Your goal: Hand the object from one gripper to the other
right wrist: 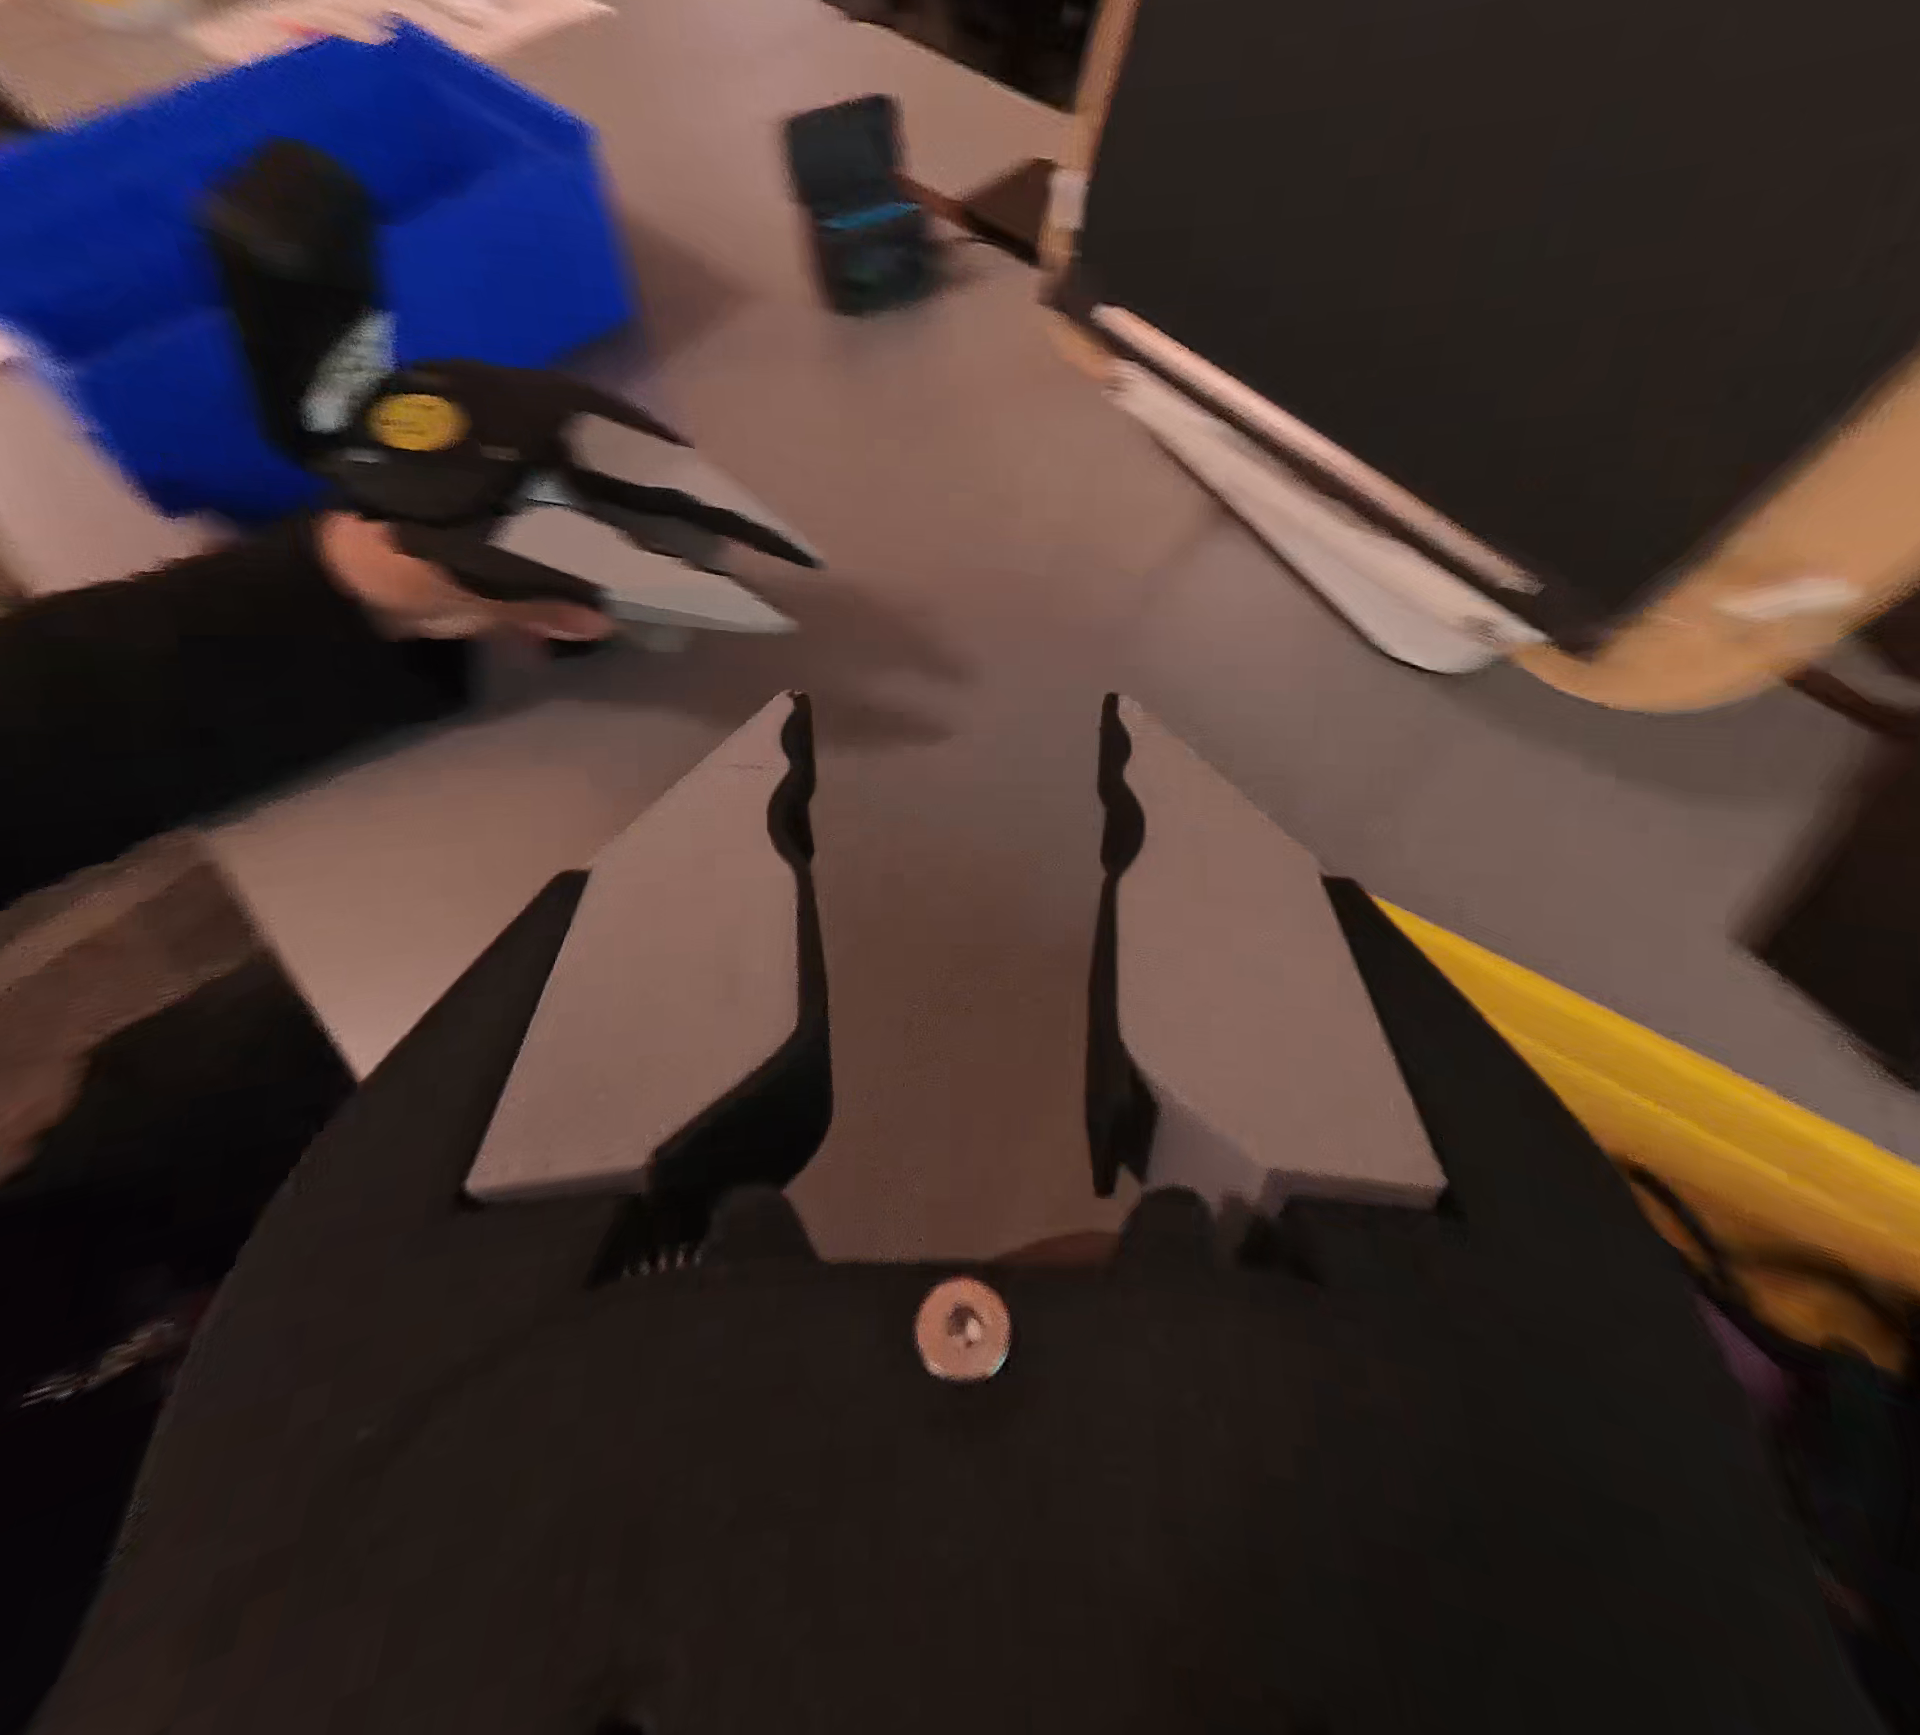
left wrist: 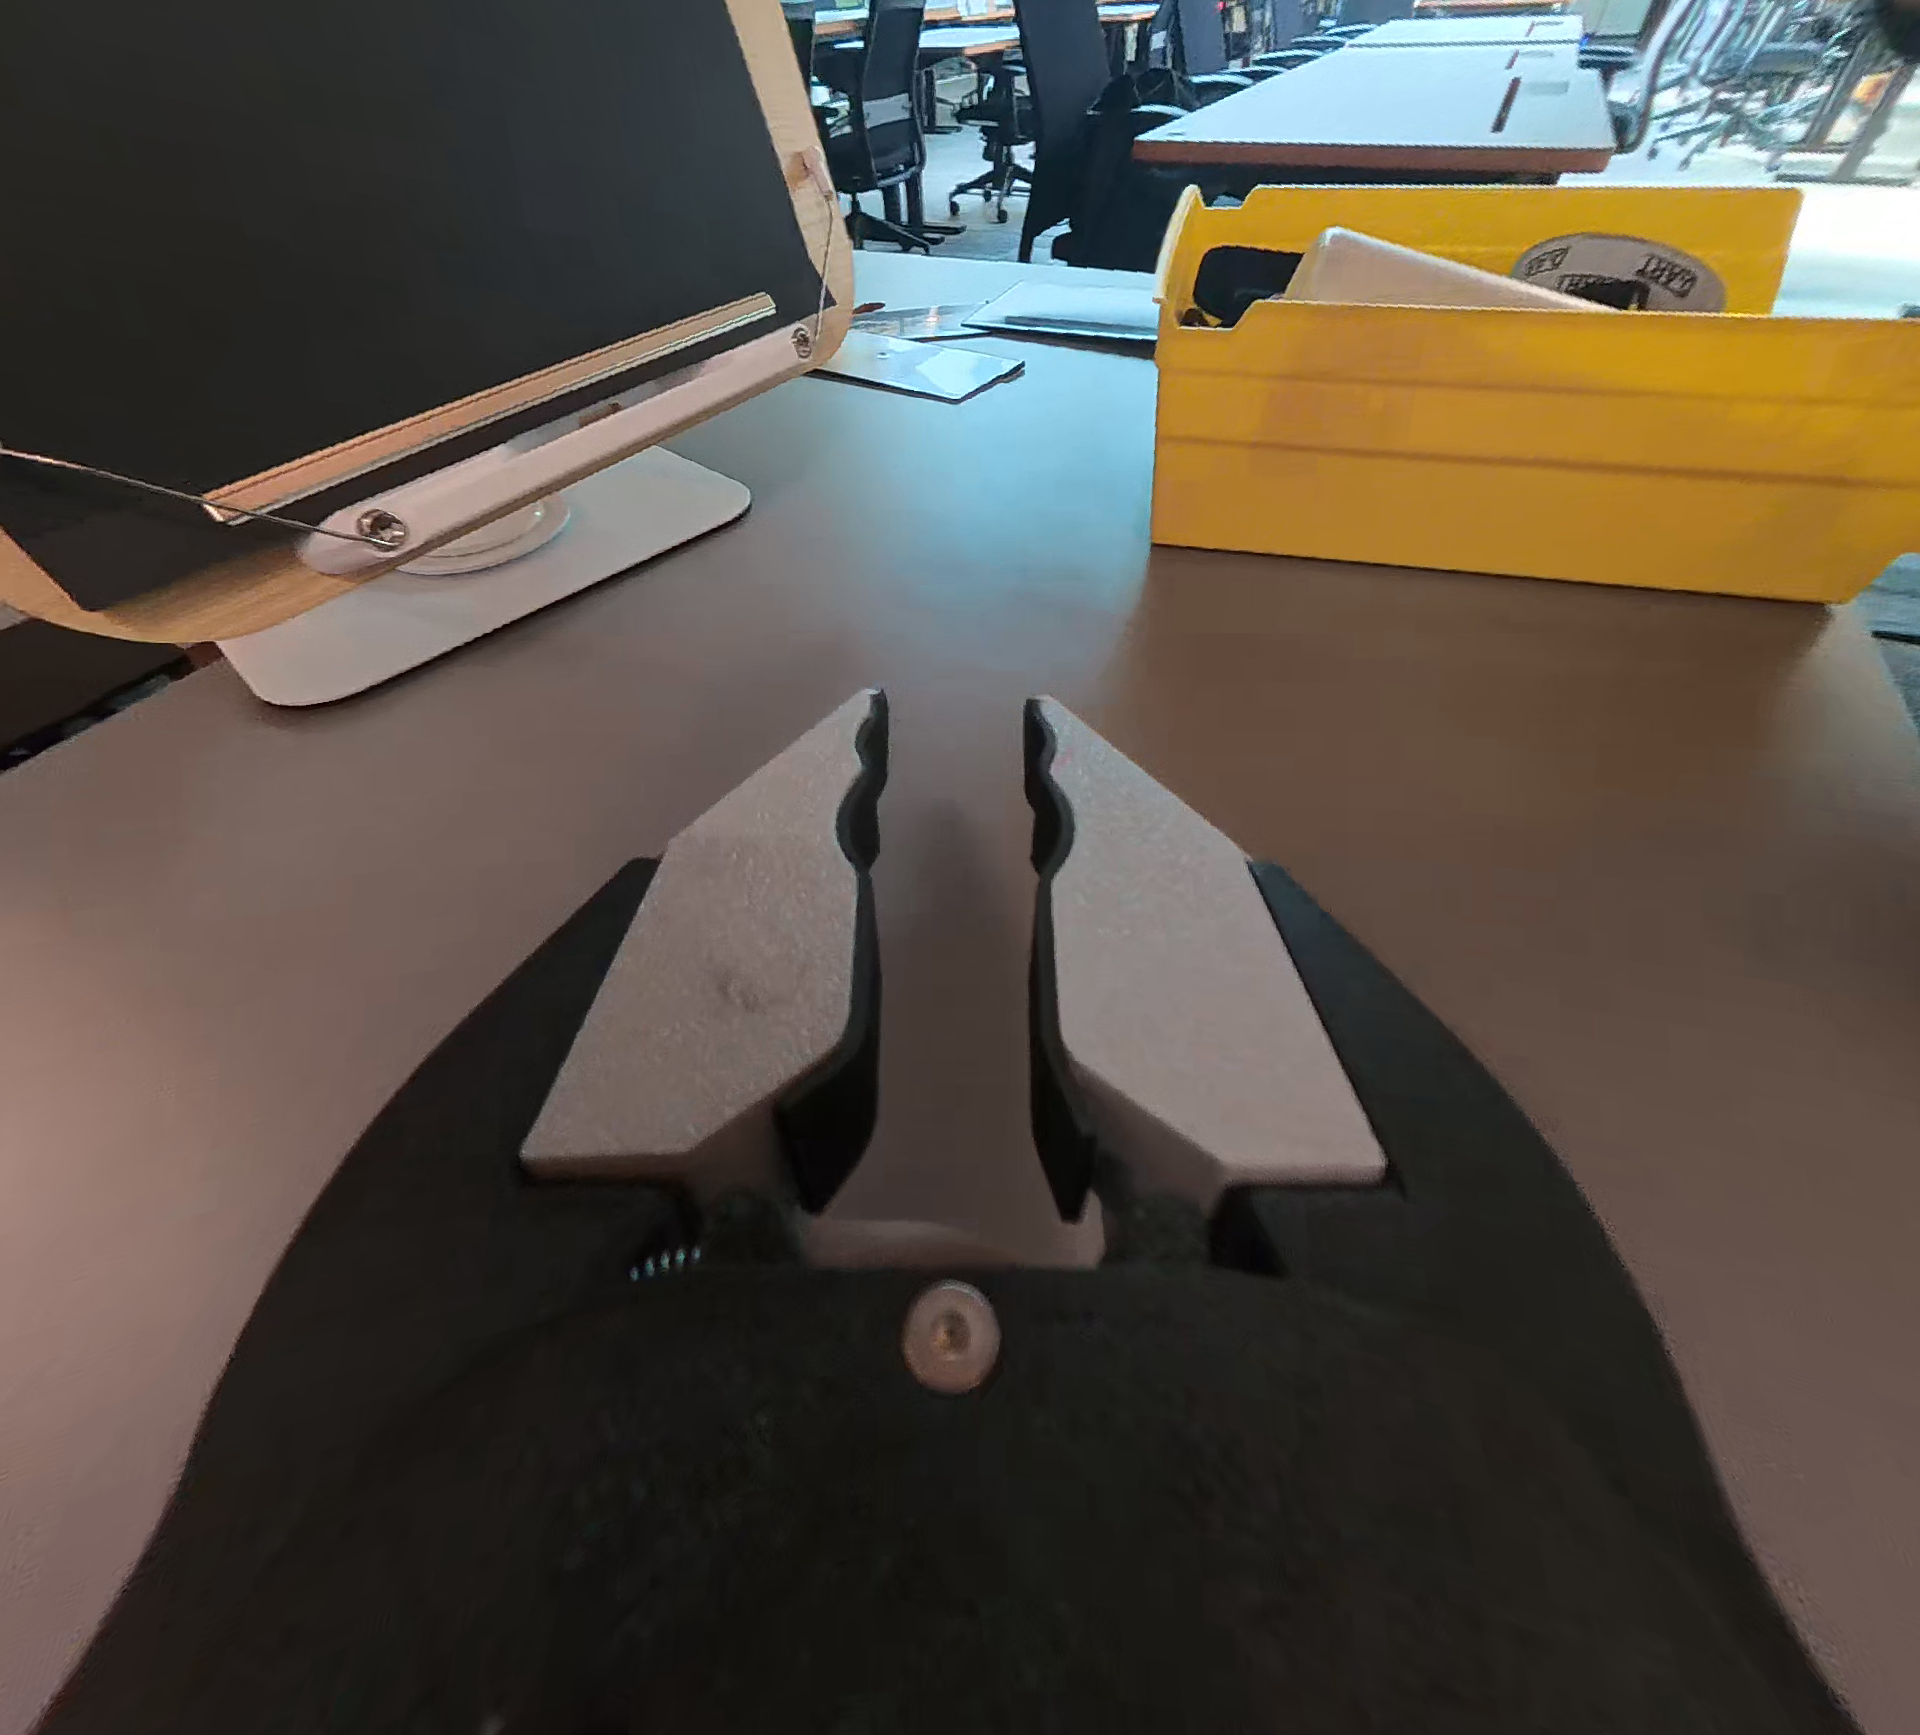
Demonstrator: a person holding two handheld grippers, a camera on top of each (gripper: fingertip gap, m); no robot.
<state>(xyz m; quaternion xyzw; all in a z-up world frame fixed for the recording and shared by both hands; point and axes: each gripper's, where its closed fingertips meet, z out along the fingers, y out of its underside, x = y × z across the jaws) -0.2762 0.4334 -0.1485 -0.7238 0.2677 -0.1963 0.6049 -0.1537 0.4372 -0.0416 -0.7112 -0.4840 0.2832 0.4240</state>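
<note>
My left gripper hovers low over the brown table, its jaws a little apart with nothing between them. My right gripper is open and empty above the same table. The right wrist view also shows the left gripper at the left, held by a hand in a dark sleeve, with nothing between its fingers. A yellow bin stands ahead and to the right of the left gripper. It holds a white object and some dark items. No object is in either gripper.
A black board in a wooden frame stands on a white base at the left and also shows in the right wrist view. A blue bin and a small black box lie beyond. The yellow bin's edge is at the lower right. The right wrist view is blurred. My right fingertips sit around 15 cm from my left ones.
</note>
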